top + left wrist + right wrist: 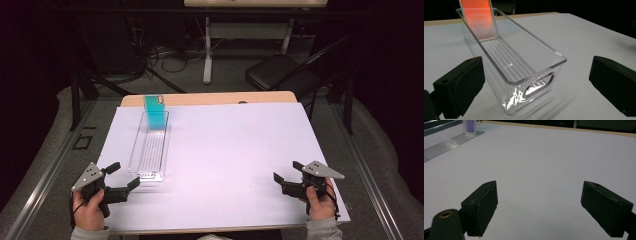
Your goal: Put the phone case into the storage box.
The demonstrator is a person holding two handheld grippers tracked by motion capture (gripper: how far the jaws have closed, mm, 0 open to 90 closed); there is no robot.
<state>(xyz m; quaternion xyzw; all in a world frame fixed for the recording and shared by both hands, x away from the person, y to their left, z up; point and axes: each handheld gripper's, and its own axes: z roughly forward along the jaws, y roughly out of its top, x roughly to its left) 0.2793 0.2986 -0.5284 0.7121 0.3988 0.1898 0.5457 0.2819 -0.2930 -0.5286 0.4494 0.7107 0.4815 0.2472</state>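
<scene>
A long clear plastic bin [149, 150] lies on the left part of the white table sheet [230, 150]. A flat teal card-like piece [155, 113] stands leaning at the bin's far end. It looks orange [479, 20] in the left gripper view and purple [470, 126] in the right gripper view. My left gripper [124, 175] is open just before the bin's near end, and the clear bin [524, 67] shows between its spread jaws without touching them. My right gripper [287, 171] is open over bare sheet near the right front corner, with nothing between its fingers [482, 205].
A wooden table edge [210, 98] runs behind the sheet. Beyond it stand a dark folding chair [280, 72] and another table's legs [207, 55]. Metal rails [45, 180] flank the table on both sides.
</scene>
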